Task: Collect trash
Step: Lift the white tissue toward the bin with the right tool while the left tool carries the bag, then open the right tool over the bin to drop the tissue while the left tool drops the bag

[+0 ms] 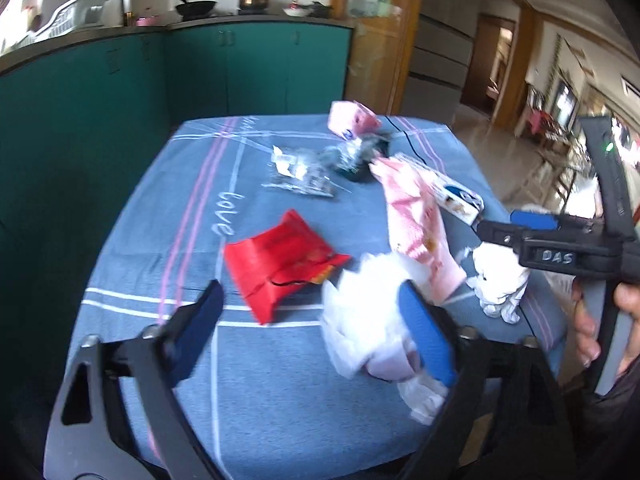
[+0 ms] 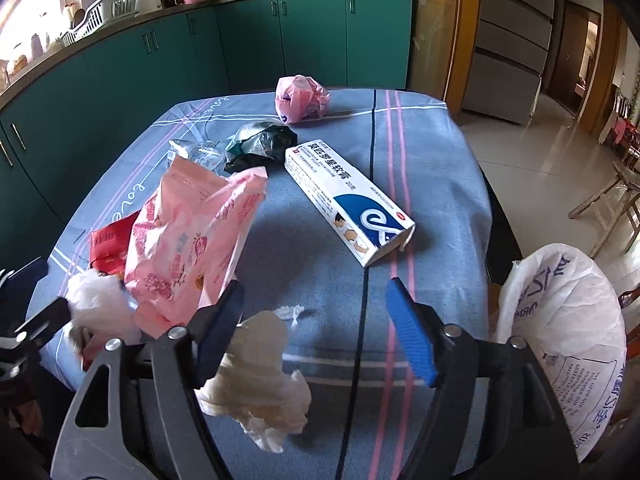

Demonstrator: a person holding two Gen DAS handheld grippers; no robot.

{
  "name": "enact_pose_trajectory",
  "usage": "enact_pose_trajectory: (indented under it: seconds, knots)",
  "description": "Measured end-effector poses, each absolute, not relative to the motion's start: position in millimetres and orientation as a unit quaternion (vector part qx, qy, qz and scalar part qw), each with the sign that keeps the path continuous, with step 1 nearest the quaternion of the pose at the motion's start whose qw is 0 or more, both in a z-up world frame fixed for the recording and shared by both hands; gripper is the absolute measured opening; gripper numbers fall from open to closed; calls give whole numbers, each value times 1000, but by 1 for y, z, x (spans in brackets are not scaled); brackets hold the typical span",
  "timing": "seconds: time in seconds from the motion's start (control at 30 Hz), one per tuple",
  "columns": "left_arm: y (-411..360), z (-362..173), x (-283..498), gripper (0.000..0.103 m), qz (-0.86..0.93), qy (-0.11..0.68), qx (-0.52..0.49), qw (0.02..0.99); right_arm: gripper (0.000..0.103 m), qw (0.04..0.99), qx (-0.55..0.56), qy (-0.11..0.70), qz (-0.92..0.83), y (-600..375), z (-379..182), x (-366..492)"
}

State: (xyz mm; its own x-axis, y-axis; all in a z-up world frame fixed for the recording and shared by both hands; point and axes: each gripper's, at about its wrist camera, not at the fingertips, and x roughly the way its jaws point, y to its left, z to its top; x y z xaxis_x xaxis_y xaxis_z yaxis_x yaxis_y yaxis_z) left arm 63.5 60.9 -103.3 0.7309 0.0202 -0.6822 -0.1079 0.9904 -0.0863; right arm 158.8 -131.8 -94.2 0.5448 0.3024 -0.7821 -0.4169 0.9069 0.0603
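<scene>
Trash scattered on blue striped cloth over worktop (image 2: 432, 152): one red foil wrapper (image 1: 280, 264), one flat pink printed bag (image 2: 192, 240), one crumpled pink bag (image 2: 300, 98), one long card box (image 2: 348, 200), two white tissue wads (image 2: 256, 368), (image 2: 100, 308). Left gripper (image 1: 316, 332) fingers wide, blurred wad against right finger. Right gripper (image 2: 316, 336) fingers wide, wad beside left finger, grip not evident. Only right view shows white sack (image 2: 568, 344).

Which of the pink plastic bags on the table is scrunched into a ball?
The small pink plastic bag at the table's far end is balled up; the larger printed pink bag nearer the grippers lies loose and open.
</scene>
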Motion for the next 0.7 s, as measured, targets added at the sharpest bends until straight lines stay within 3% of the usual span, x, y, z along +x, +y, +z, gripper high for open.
enact_pose_trajectory:
  seconds: [0.33,0.37,0.5,0.63,0.7]
  knots:
    - [37,-115,76,78,-10,380,-60,923,80,834,-82,473,272,-114,-126,122]
    - [37,-116,76,78,-14,382,-61,922,79,831,-92,474,276,-109,-128,119]
    - [31,-121,77,79,-26,389,-64,919,56,823,-106,472,298,-102,-127,112]
    - [26,-123,77,79,-33,391,-58,918,49,827,-125,461,298,-105,-122,107]
    - [24,-124,77,72,-37,392,-56,918,48,843,-130,445,273,-114,-112,109]
